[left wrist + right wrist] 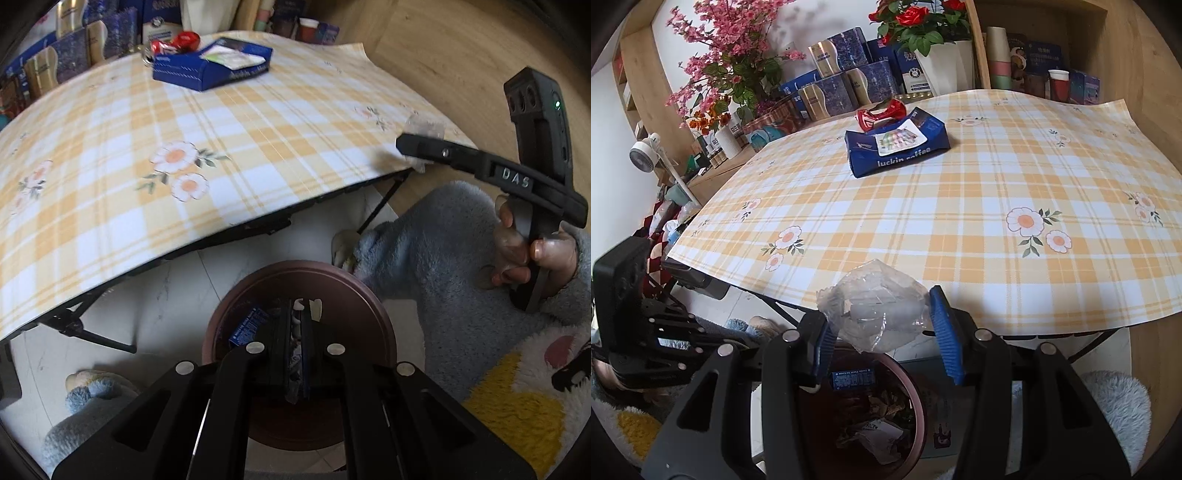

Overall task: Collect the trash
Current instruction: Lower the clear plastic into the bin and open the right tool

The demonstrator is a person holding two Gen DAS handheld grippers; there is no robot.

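A crumpled clear plastic wrapper [875, 314] is being squeezed by the right gripper [882, 332] above the round brown bin [919, 398] at six o'clock, ready for dropping; a thin blue scrap [297, 373] is being pinched by the left gripper [295, 325].

A lived-in home room: a folding tabletop [960, 221] under a yellow plaid floral cloth, wooden shelves [1034, 44] along the top of the frame crowded with boxes, cups and artificial flowers [731, 62], a small fan [642, 151] at left, and a person's fleece sleeve [443, 251] at right.
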